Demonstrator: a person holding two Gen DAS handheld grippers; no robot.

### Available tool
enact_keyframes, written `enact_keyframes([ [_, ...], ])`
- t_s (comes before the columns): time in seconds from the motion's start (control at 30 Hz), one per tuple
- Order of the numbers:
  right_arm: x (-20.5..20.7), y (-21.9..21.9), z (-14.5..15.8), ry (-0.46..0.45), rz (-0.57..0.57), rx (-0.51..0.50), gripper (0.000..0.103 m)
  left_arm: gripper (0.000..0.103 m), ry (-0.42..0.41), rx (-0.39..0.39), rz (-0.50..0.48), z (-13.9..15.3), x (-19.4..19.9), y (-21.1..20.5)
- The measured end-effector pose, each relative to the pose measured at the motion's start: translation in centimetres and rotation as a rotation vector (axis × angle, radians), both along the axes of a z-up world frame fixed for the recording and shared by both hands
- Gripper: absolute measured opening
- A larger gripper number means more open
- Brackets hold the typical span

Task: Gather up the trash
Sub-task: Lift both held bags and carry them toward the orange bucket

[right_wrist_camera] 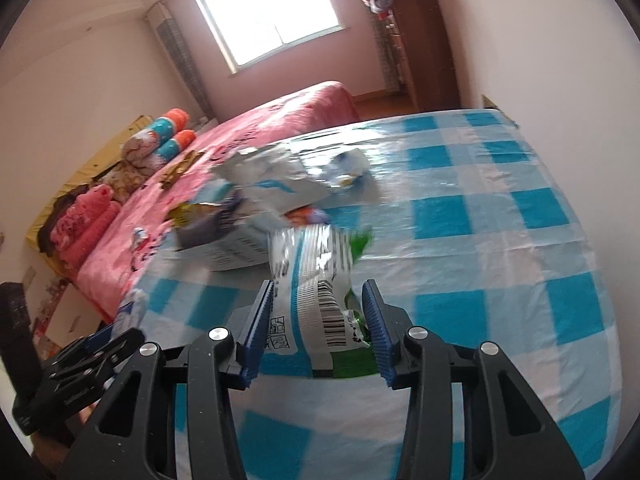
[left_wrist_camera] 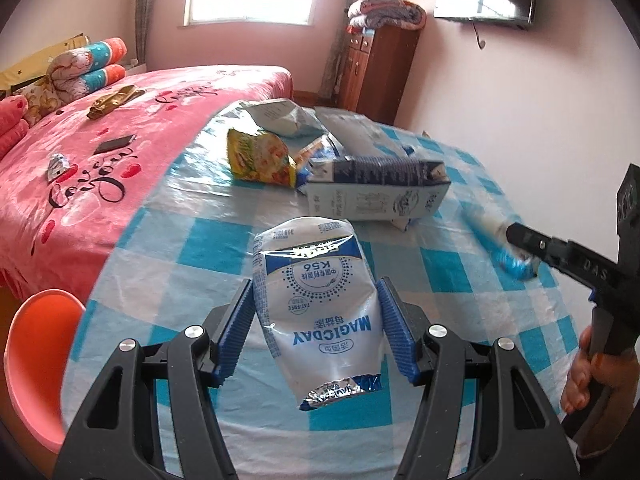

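Note:
In the left wrist view my left gripper [left_wrist_camera: 318,316] is shut on a white and blue "MAGICDAY" pouch [left_wrist_camera: 316,300], held just above the checked table [left_wrist_camera: 460,272]. My right gripper [right_wrist_camera: 318,320] is shut on a crumpled white and green wrapper [right_wrist_camera: 316,276] with a barcode; this wrapper shows only as a blur [left_wrist_camera: 494,236] at the tips of the right gripper [left_wrist_camera: 520,242] at the right of the left wrist view. Behind lie a yellow snack bag [left_wrist_camera: 260,156], a milk carton [left_wrist_camera: 376,188] on its side and a white crumpled bag [left_wrist_camera: 280,116].
A pink bed [left_wrist_camera: 80,168] with small items on it borders the table's left side. An orange chair [left_wrist_camera: 36,360] stands at the near left corner. A wooden cabinet [left_wrist_camera: 376,68] is at the back wall. The left gripper [right_wrist_camera: 92,356] shows at the lower left of the right wrist view.

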State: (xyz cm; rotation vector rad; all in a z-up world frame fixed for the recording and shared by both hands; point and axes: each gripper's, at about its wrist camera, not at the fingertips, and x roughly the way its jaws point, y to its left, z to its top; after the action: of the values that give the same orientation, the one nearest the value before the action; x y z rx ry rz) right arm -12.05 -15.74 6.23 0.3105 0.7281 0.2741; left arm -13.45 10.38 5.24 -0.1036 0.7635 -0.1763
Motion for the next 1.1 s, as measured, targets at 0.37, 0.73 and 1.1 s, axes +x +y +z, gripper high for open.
enact_keyframes([
  [0.37, -0.8, 6.3, -0.7, 0.020, 0.138, -0.141, 0.039, 0.062, -0.007, -0.024, 0.083, 0.1, -1.7, 5.0],
  [0.73, -2.8, 4.7, -5.2, 0.152, 0.099, -0.193, 0.086, 0.062, 0.001, -0.025, 0.089, -1.0, -1.7, 6.4],
  [1.1, -2.4, 7.7, -5.5, 0.082, 0.120, -0.388, 0.045, 0.062, -0.006, -0.030, 0.111, -1.3, -2.5, 7.8],
])
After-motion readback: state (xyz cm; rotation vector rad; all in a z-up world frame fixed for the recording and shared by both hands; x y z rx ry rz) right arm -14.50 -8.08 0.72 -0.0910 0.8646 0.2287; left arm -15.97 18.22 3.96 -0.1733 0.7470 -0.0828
